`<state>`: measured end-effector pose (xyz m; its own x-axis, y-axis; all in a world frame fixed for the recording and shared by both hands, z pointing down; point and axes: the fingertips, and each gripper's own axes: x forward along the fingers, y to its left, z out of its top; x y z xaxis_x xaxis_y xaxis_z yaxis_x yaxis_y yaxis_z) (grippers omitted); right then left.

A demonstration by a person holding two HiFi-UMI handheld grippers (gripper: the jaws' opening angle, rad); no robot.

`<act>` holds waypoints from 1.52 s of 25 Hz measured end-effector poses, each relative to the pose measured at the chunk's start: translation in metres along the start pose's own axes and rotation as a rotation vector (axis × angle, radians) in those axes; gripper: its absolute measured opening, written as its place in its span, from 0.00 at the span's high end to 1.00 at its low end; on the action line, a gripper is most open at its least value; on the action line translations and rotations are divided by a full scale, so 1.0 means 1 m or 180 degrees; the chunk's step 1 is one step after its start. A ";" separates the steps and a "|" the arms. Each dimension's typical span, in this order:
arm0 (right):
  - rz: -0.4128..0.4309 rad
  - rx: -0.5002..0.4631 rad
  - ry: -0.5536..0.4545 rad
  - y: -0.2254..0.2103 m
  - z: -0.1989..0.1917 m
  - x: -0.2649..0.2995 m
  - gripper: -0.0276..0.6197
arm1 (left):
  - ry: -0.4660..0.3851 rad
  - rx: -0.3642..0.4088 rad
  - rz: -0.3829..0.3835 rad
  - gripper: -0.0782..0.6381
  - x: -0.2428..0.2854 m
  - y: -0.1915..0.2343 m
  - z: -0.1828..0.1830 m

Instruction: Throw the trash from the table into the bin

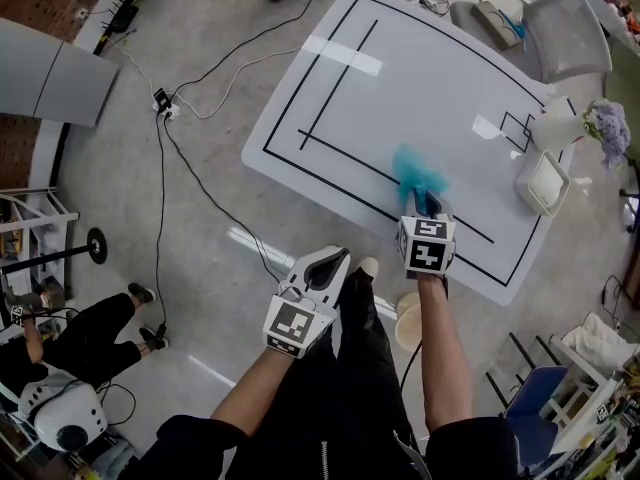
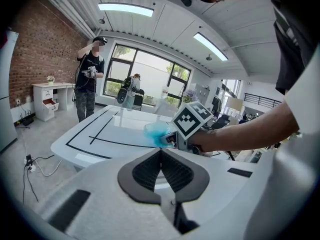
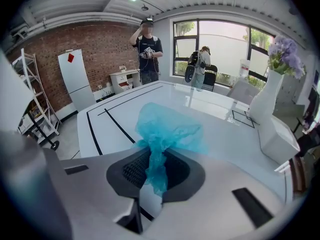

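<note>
**Right gripper clamped on teal plastic trash at the worktop's near edge**

The right gripper is closed on a crumpled wad of thin teal plastic film. Its dark ribbed pads pinch a twisted tail of the film, while the fuller part billows out past the tips. The wad is over the near edge of the white worktop with black lines, toward its near right corner; whether it touches the surface I cannot tell.

The film looks almost weightless, soft and slick, so it should crush rather than resist. The bunched neck now pinched seems the surest hold, since a single loose fold could slide out.

The left gripper has its jaws together on nothing, held off the worktop's near edge. A white square container sits at the right edge beside a white vase.
</note>
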<state>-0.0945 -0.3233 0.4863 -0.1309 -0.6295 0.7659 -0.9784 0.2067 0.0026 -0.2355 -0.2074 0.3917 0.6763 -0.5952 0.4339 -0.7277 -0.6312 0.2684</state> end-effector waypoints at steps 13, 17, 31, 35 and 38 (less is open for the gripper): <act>0.0047 0.0153 -0.0422 0.020 0.023 -0.066 0.89 | -0.0085 0.0137 -0.0117 0.88 0.001 -0.002 0.022; 0.0074 0.0279 -0.0542 0.030 0.022 -0.087 0.89 | -0.0086 0.0157 -0.0223 0.88 0.003 -0.005 0.022; -0.0077 0.0473 -0.0713 0.044 0.000 -0.159 0.89 | 0.0013 0.0347 -0.0697 0.88 0.019 -0.042 0.019; -0.0144 0.0649 -0.0725 0.037 -0.020 -0.172 0.89 | 0.0042 0.0430 -0.0847 0.88 0.024 -0.059 0.018; -0.0237 0.0739 -0.0753 0.029 -0.030 -0.180 0.89 | 0.0068 0.0525 -0.0899 0.88 0.026 -0.066 0.018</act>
<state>-0.0948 -0.1811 0.3676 -0.0647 -0.7984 0.5987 -0.9934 -0.0052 -0.1144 -0.1676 -0.1903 0.3695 0.8450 -0.3756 0.3806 -0.4822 -0.8429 0.2387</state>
